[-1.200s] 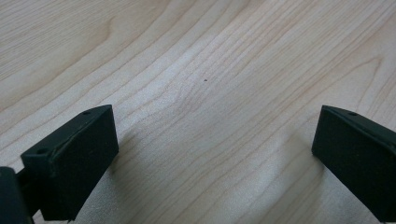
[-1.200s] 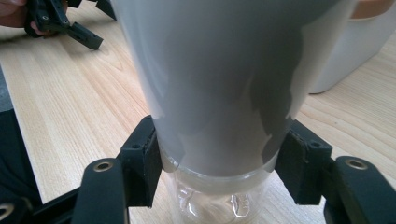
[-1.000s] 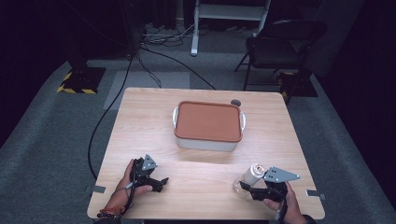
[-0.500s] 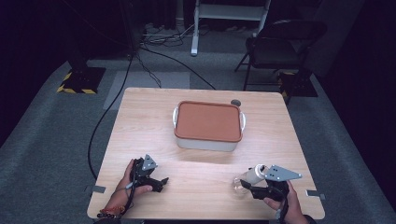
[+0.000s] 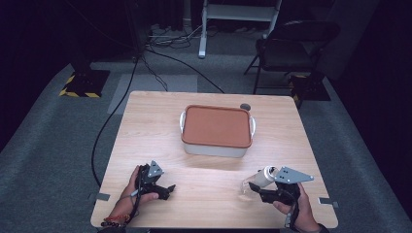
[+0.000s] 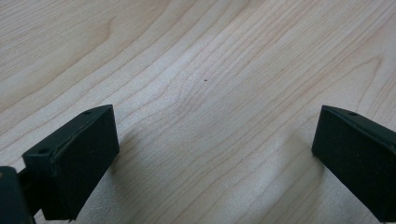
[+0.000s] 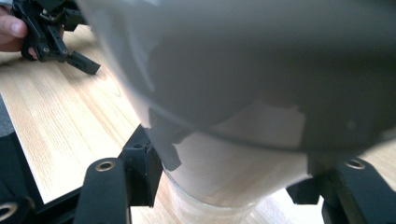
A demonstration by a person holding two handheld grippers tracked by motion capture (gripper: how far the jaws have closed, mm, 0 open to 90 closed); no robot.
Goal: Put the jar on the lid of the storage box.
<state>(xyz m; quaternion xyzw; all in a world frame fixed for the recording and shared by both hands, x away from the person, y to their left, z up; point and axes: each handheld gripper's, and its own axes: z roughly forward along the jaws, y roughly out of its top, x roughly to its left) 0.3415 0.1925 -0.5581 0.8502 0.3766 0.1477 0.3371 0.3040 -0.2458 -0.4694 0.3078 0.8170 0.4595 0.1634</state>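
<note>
My right gripper (image 5: 258,188) is near the table's front right edge, shut on a small translucent container (image 5: 262,176) with a white end, held tilted toward the left. In the right gripper view the container (image 7: 243,93) looms blurred and close, and the jaws of my right gripper (image 7: 229,186) press on its narrower clear part. My left gripper (image 5: 165,188) rests at the front left of the table. Its jaws stand wide open in the left gripper view (image 6: 210,154), with only bare wood between them.
A white box (image 5: 216,145) with handles and a terracotta lid (image 5: 216,125) stands at the table's middle back. A small dark round thing (image 5: 245,107) lies behind it. The wooden table (image 5: 145,126) has open room on both sides of the box. A chair (image 5: 291,48) and cables are beyond.
The right gripper has tipped the translucent container a little further to the left and lowered it slightly. The left gripper has stayed where it was.
</note>
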